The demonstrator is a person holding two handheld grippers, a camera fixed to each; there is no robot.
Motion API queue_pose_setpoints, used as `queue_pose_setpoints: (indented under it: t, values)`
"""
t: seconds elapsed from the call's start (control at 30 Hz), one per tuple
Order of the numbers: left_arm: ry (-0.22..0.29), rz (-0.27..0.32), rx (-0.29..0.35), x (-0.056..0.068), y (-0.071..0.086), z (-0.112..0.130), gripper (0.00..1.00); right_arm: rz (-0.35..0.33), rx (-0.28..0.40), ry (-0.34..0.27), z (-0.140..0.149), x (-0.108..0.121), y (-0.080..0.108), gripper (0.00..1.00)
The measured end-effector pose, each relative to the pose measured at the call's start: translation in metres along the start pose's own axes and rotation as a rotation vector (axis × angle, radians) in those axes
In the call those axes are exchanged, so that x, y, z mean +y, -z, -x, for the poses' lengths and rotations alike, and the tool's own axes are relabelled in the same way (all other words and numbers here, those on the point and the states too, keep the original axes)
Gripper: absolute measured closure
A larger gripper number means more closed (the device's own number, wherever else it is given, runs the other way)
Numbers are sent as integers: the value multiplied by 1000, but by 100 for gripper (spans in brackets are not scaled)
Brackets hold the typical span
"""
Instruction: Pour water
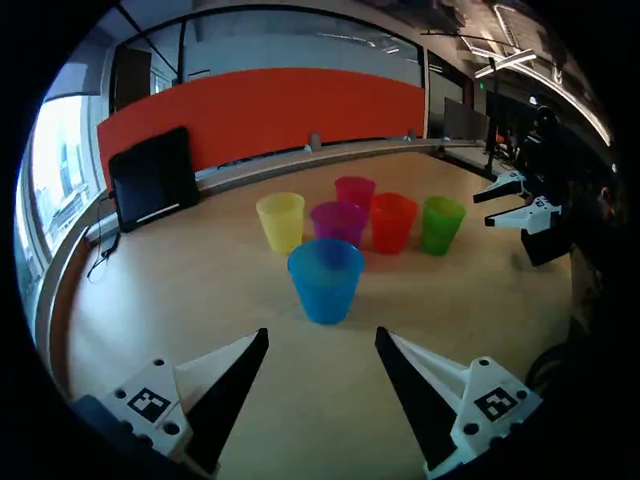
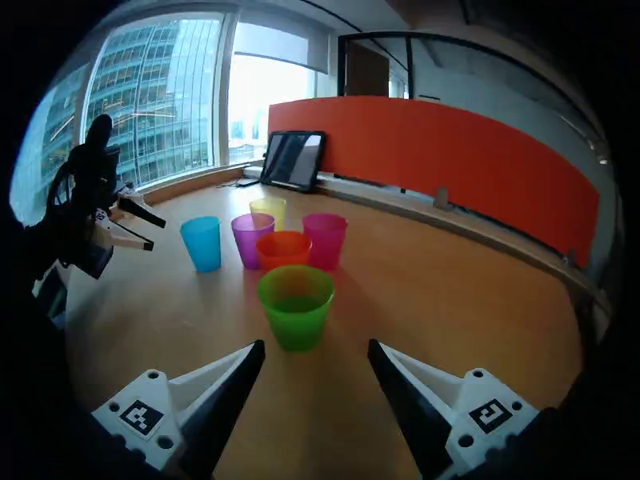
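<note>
- Left gripper (image 1: 321, 330) is spread wide in the left gripper view, holding and touching nothing. The blue cup (image 1: 326, 280) stands just ahead of the gap between its fingers.
- Right gripper (image 2: 315, 342) is equally wide and empty in the right gripper view. The green cup (image 2: 296, 308) stands just ahead of its fingertips, slightly left of the gap's middle.
- Each gripper also appears farther off at the side of the other's view, fingers apart and gripping nothing.
- Six cups stand upright and close together on the wooden table (image 1: 200, 320).
- In the left gripper view, a row runs behind the blue cup: the yellow cup (image 1: 282, 222), the purple cup (image 1: 339, 222), the orange cup (image 1: 392, 222) and then the green cup.
- The pink cup (image 1: 354, 190) stands behind the purple and orange ones.
- From the right gripper's side, the orange cup sits directly behind the green cup, nearly touching it.
- All the cups are tapered, translucent plastic with open mouths. The green cup looks darker towards its bottom, but whether any cup holds water I cannot tell.
- A black tablet (image 1: 152, 178) leans at the table's far edge, below an orange partition (image 1: 264, 108).
- Tall windows (image 2: 160, 104) lie beyond the table.
</note>
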State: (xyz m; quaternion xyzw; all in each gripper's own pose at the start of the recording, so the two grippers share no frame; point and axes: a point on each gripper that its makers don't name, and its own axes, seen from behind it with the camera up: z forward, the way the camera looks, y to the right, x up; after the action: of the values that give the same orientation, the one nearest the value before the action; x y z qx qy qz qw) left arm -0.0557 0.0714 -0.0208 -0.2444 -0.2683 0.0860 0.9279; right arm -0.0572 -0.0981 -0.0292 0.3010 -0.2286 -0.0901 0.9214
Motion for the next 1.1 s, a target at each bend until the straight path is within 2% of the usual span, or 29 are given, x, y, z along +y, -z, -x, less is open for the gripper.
queue_pose_setpoints:
  t: [0.2,0.37,0.77,1.1]
  values:
    - [17,-54,58,-7,7,-3,0,69,31,-39,-1,13,8,0]
    - [24,-111,113,-15,14,-11,0,130,84,-69,-15,22,16,0]
    - [32,-252,260,-34,32,-37,0,291,191,-78,-40,42,29,0]
    - [45,-346,387,-42,52,-56,0,418,274,-115,-50,56,41,0]
